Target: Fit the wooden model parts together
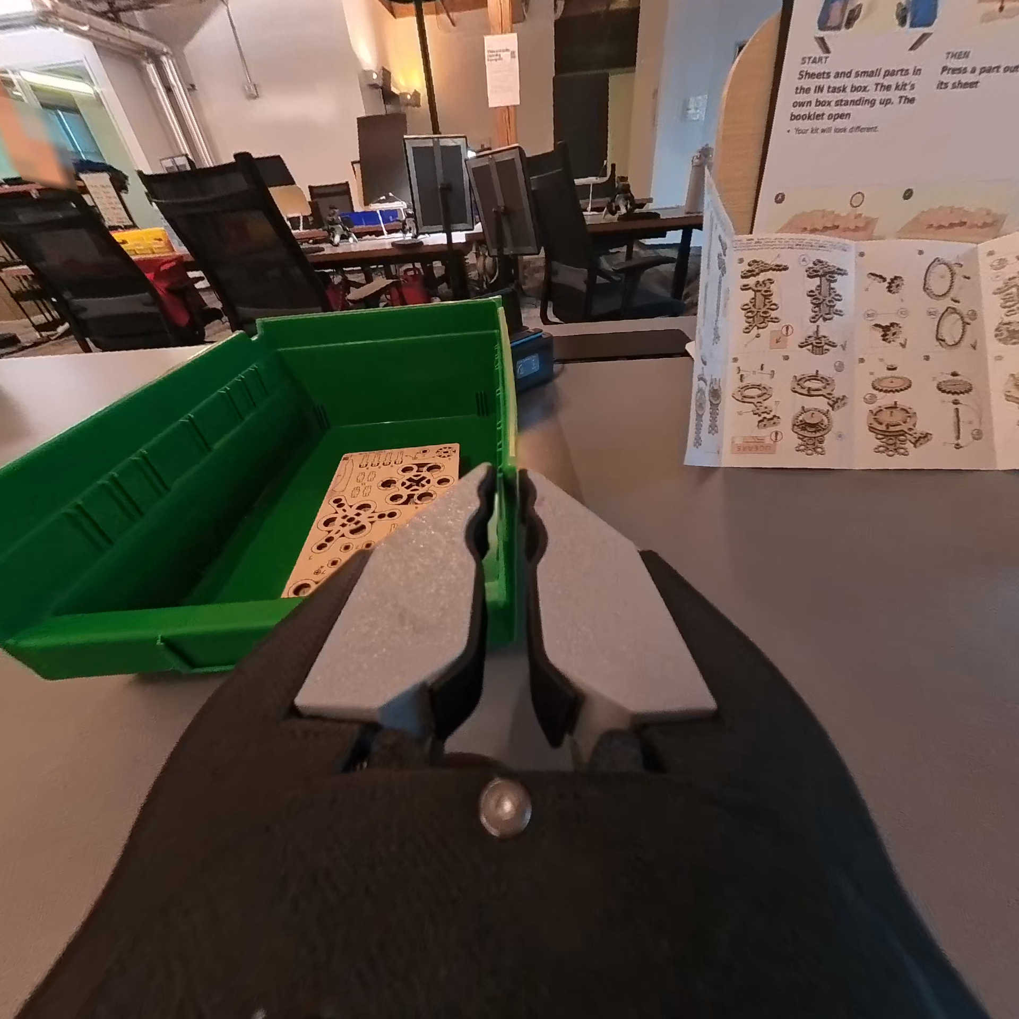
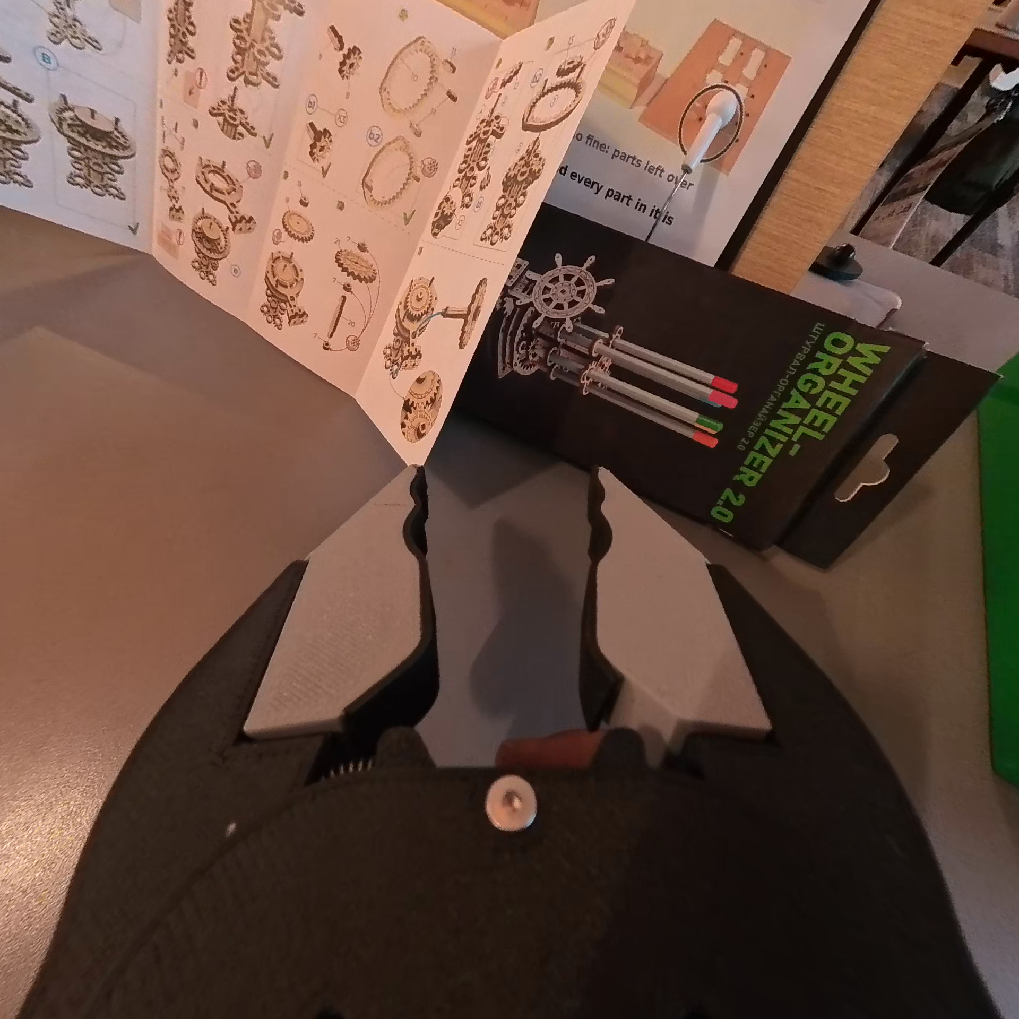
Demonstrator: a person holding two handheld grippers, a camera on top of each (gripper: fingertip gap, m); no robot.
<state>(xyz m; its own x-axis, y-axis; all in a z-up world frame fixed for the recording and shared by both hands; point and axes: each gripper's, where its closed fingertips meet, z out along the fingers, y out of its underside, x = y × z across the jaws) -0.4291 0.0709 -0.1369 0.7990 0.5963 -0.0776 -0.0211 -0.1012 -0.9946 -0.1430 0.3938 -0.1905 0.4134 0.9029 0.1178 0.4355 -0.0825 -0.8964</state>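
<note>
A flat wooden sheet of laser-cut parts (image 1: 380, 518) lies on the floor of a green plastic bin (image 1: 165, 496) on the grey table. My left gripper (image 1: 504, 485) straddles the bin's right wall with its jaws nearly together, one finger inside the bin and one outside, and looks shut on that wall. My right gripper (image 2: 510, 485) is open and empty, low over the bare table in front of the booklet's right end. The kit's black box (image 2: 689, 397) lies just beyond it.
A folded paper assembly booklet (image 1: 860, 353) stands open on the table, also in the right wrist view (image 2: 309, 193). A white instruction board (image 1: 882, 110) stands behind it. A small blue device (image 1: 532, 364) sits behind the bin. Another green edge (image 2: 1001, 551) shows at far right. Chairs and desks fill the background. Across from one pair of fingers to the other is roughly 45 centimetres.
</note>
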